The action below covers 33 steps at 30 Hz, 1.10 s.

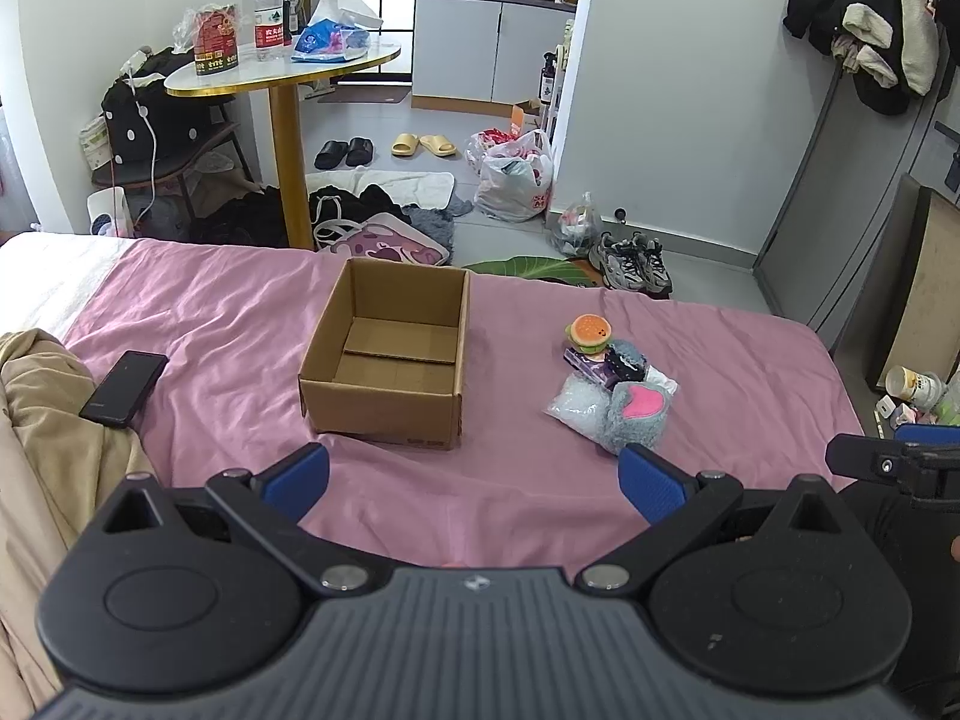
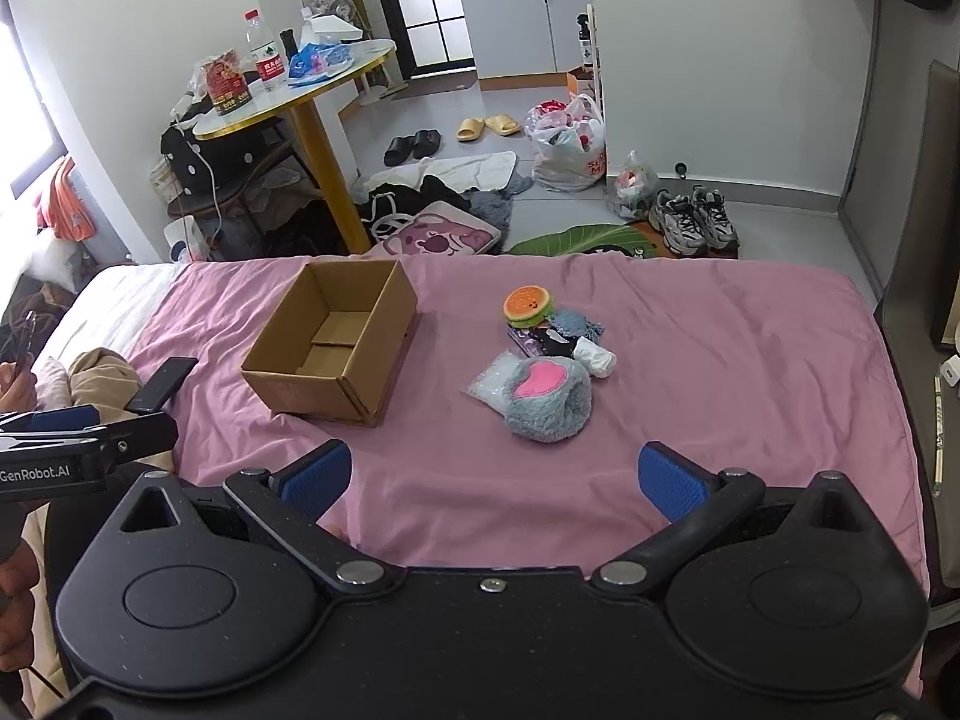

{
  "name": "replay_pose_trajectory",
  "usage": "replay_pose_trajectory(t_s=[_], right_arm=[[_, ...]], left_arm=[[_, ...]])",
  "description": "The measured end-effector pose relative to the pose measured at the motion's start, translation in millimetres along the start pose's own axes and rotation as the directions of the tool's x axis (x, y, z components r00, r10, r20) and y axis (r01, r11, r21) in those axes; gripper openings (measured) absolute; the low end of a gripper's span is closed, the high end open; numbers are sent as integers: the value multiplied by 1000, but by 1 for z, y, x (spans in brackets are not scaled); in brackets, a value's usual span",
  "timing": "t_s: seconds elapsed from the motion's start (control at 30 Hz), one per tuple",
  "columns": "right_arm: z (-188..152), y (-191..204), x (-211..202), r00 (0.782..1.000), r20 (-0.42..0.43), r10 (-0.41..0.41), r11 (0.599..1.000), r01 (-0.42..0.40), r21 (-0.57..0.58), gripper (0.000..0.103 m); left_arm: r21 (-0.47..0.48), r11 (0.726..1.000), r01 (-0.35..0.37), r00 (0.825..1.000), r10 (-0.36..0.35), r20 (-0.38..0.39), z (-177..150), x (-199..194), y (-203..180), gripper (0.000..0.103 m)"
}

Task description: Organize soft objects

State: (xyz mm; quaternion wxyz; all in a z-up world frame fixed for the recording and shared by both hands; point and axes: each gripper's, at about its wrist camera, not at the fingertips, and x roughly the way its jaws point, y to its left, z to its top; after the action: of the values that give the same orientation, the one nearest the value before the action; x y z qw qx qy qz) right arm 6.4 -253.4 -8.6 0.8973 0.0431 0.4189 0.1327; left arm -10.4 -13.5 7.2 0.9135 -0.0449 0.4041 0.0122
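Note:
An open, empty cardboard box (image 1: pixel 384 354) (image 2: pixel 333 342) sits on the pink bedsheet (image 1: pixel 510 492) (image 2: pixel 690 360). To its right lies a small pile: a burger-shaped plush (image 1: pixel 591 333) (image 2: pixel 528 303), a grey furry paw with a pink heart (image 1: pixel 639 414) (image 2: pixel 549 399), a clear bag of beads (image 1: pixel 573 405) (image 2: pixel 489 381), a purple packet (image 1: pixel 591 367) and a white crumpled piece (image 2: pixel 594 357). My left gripper (image 1: pixel 474 477) hovers open in front of the box and the pile, holding nothing. My right gripper (image 2: pixel 495 480) is open just short of the grey paw, also holding nothing.
A black phone (image 1: pixel 125 389) (image 2: pixel 163 384) lies on the sheet left of the box, beside a beige blanket (image 1: pixel 42 420). Past the bed's far edge are a round table (image 1: pixel 282 72), bags, slippers and sneakers (image 2: pixel 696 219) on the floor.

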Motion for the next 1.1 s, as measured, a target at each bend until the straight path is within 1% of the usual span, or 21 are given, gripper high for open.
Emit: replay_pose_trajectory(t_s=[0.07, 0.13, 0.27, 0.43, 0.53, 0.67, 0.77, 0.9, 1.1], right_arm=[[0, 1, -1, 1000, 1, -3, 1000, 3, -4, 103], [0, 0, -1, 1000, -3, 20, 1000, -20, 9, 103], [-1, 1, -1, 1000, 4, 3, 1000, -3, 2, 103], [-1, -4, 0, 1000, 3, 1, 1000, -1, 15, 103], [-1, -6, 0, 1000, -3, 31, 999, -31, 38, 103], [-2, -6, 2, 1000, -1, -6, 1000, 6, 16, 103], [-3, -9, 3, 1000, -4, 4, 1000, -4, 30, 103], [-3, -10, 7, 1000, -10, -1, 1000, 1, 24, 103], [-3, -13, 19, 1000, -28, -1, 999, 2, 33, 103]], left_arm=[[1, 1000, 1, 1000, -1, 0, 0, 0, 0, 102], [1, 1000, 3, 1000, -3, 1, 0, 0, 0, 102], [-2, 1000, 3, 1000, -3, 2, 1, 0, 0, 102], [1, 1000, 4, 1000, -4, 0, 1, 1, -1, 102], [1, 1000, 4, 1000, -4, 0, 1, 1, -2, 102], [-2, 1000, 4, 1000, -4, -3, 1, 2, -2, 102], [-3, 1000, 4, 1000, -4, -5, 1, 3, -2, 102], [-10, 1000, 6, 1000, -6, -12, 1, 7, -2, 102], [-2, 1000, 14, 999, -14, -38, 3, 22, -7, 102]])
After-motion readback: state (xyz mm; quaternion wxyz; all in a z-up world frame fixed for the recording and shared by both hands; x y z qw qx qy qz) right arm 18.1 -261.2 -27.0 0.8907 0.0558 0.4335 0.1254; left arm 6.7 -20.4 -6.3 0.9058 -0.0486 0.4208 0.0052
